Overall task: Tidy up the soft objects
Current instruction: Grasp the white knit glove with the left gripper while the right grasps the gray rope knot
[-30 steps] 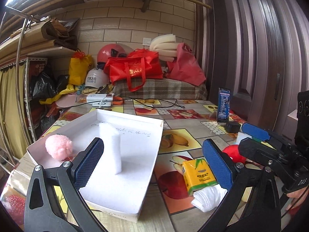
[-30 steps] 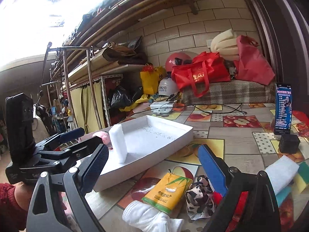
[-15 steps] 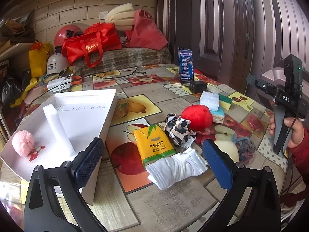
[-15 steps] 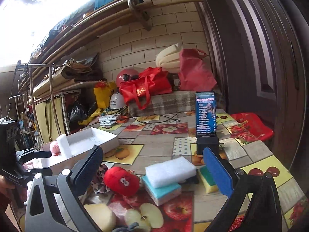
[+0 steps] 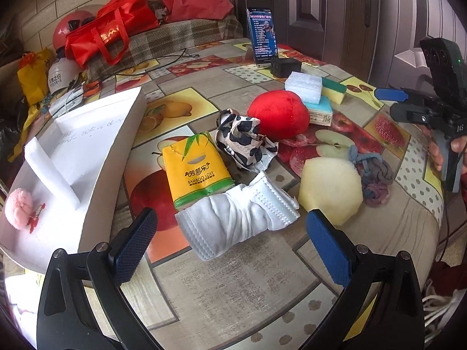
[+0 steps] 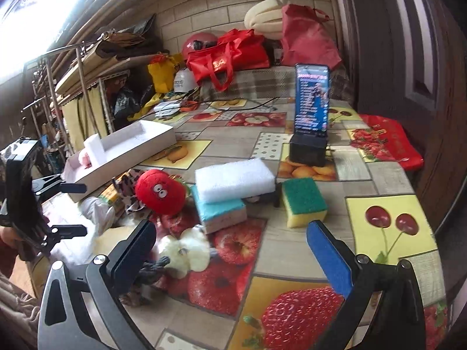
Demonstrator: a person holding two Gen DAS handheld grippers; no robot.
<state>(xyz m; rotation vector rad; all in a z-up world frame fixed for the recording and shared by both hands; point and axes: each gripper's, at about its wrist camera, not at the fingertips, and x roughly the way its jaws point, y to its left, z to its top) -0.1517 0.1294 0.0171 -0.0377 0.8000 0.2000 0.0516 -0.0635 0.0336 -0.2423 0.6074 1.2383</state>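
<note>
My left gripper (image 5: 230, 245) is open and empty, just above a rolled white mask (image 5: 233, 223). Behind it lie a yellow tissue pack (image 5: 195, 169), a cow-print cloth (image 5: 242, 137), a red plush (image 5: 278, 113), a pale round sponge (image 5: 329, 191) and a knotted rope (image 5: 372, 172). The white tray (image 5: 96, 186) at left holds a pink pompom (image 5: 19, 208) and a white foam block (image 5: 51, 172). My right gripper (image 6: 230, 248) is open and empty, over the tablecloth near the yellow-green sponge (image 6: 303, 201), white foam (image 6: 233, 179) and teal sponge (image 6: 220, 211).
A phone (image 6: 310, 100) stands on a black block (image 6: 308, 150) at the table's far side. Red bags (image 5: 116, 26) and helmets sit on a bench behind. The right gripper shows at the right edge of the left wrist view (image 5: 391, 94). Shelving stands at left (image 6: 81, 87).
Both grippers swung right and dipped toward the table. The left one left the tray and now hovers by the white mask; the right one now faces the sponges.
</note>
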